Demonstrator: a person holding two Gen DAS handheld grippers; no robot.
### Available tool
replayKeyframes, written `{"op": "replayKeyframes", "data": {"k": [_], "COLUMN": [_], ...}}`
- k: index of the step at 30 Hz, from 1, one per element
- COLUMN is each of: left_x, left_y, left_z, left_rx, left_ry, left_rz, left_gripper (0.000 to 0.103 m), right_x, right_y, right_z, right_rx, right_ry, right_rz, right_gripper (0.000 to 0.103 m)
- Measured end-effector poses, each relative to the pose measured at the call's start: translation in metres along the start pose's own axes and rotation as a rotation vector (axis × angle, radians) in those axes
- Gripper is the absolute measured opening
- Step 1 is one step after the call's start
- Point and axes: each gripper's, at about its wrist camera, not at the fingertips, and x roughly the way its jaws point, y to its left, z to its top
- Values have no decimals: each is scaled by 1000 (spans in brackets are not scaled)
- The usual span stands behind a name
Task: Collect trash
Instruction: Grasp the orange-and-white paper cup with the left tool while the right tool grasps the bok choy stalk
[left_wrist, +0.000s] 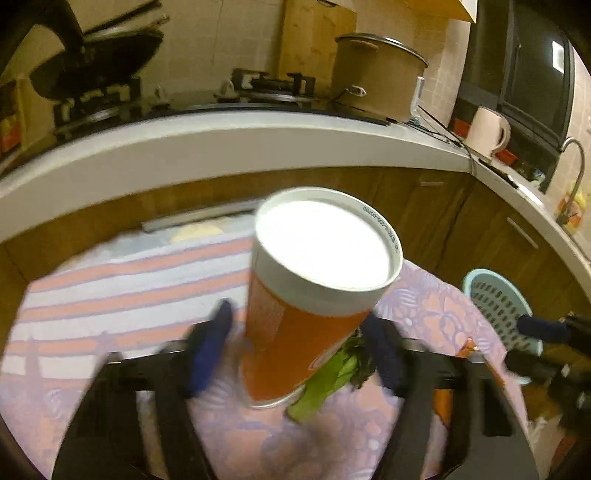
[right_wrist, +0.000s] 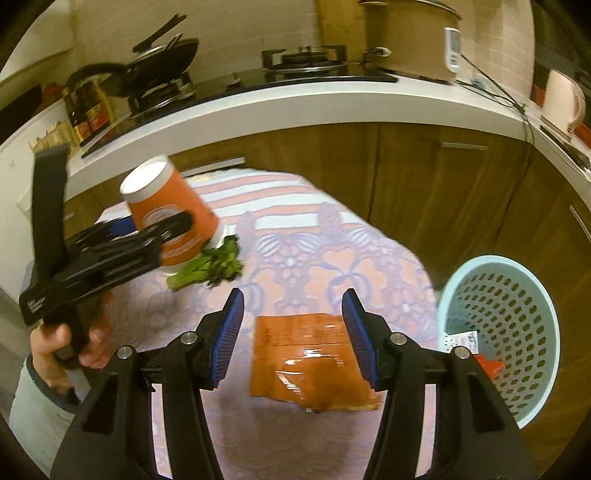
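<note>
An upside-down orange paper cup (left_wrist: 295, 317) with a white base stands tilted on the patterned tablecloth (left_wrist: 110, 288). My left gripper (left_wrist: 299, 347) is open with its blue pads either side of the cup, apart from it; it also shows in the right wrist view (right_wrist: 155, 229) around the cup (right_wrist: 173, 214). A green vegetable scrap (left_wrist: 328, 380) lies beside the cup (right_wrist: 207, 267). My right gripper (right_wrist: 291, 332) is open above an orange snack wrapper (right_wrist: 306, 362) lying flat. A pale blue perforated basket (right_wrist: 506, 325) stands at the right with some trash inside.
A white kitchen counter (right_wrist: 295, 107) with a gas stove (right_wrist: 306, 59), pans, a rice cooker (left_wrist: 376, 74) and a kettle (left_wrist: 487, 129) runs behind the table. Wooden cabinet doors (right_wrist: 443, 192) lie below. The basket also shows in the left wrist view (left_wrist: 495, 302).
</note>
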Motion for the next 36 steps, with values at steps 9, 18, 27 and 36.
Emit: {"op": "replayKeyframes", "data": {"k": [9,18,27,36], "left_x": [-21,-50,-49,-51], "left_y": [17,66,91,96], "left_z": [-3,-12,-20,-22], "left_rx": [-51,-158,-248,-273], "left_ry": [-66,-109,-123,-134], "left_rz": [7,109,124,119], "left_gripper": [53,53,53,54], "right_x": [32,72,98,113], "right_y": [38,66,91,99], "right_z": [-2,5,5,24], "right_rx": [-19,56,29,122], "right_ry": [60,117,72,23], "right_rz": [67,151,79,15], "right_gripper": [51,51,52,60]}}
